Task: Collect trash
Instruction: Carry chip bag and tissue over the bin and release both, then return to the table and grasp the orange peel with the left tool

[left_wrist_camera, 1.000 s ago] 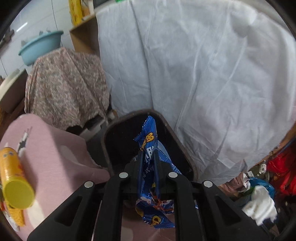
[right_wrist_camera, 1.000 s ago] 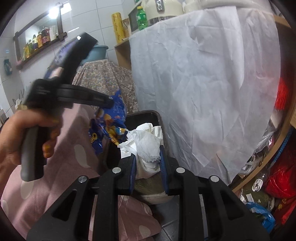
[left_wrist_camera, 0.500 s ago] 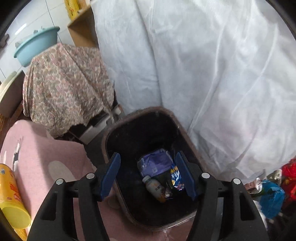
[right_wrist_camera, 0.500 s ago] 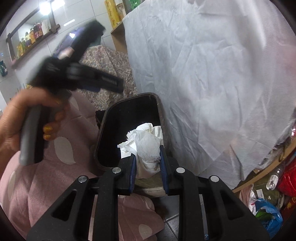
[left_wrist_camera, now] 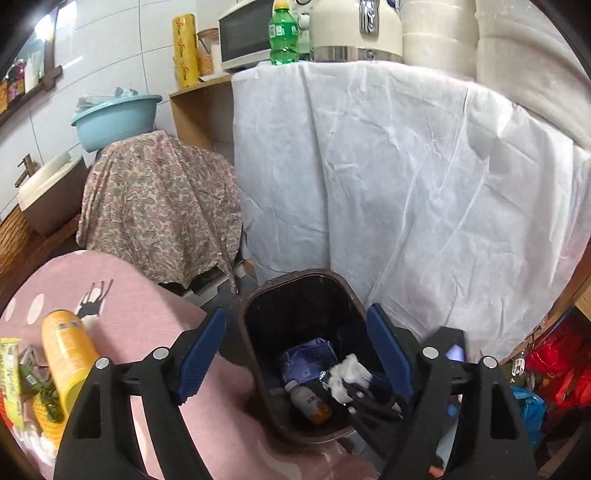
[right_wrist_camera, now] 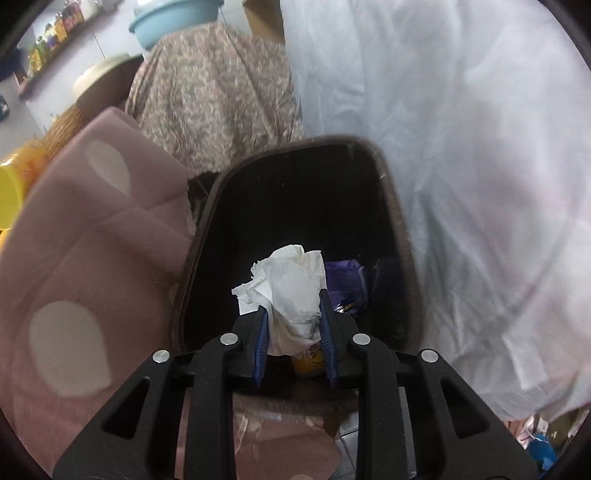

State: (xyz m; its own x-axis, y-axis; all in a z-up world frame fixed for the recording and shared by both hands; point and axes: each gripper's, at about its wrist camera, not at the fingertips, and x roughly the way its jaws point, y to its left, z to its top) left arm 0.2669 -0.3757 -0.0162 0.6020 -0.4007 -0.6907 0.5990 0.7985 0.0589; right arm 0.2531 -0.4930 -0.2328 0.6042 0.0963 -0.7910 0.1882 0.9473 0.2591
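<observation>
Crumpled paper tissue (right_wrist_camera: 291, 284); dark glossy plastic bin (right_wrist_camera: 391, 206); matt pink cloth tbl cover (left_wrist_camera: 147, 314).

Open mouth of the dark trash bin (left_wrist_camera: 303, 291), passable from above, upper half free over a small bottle (left_wrist_camera: 308, 400) and purple packet (left_wrist_camera: 306, 360) on the bottom. Hemmed in by the pink-covered bench (left_wrist_camera: 147, 317) on the left and the hanging white sheet (left_wrist_camera: 406, 192) behind and right.

No text can be read with certainty. Red lettering is printed down the yellow roll (left_wrist_camera: 184, 50) left of the microwave (left_wrist_camera: 245, 35), and a barcode patch is borne by the yellow can (left_wrist_camera: 68, 356) on the tabletop (left_wrist_camera: 140, 317); neither can be made out.
</observation>
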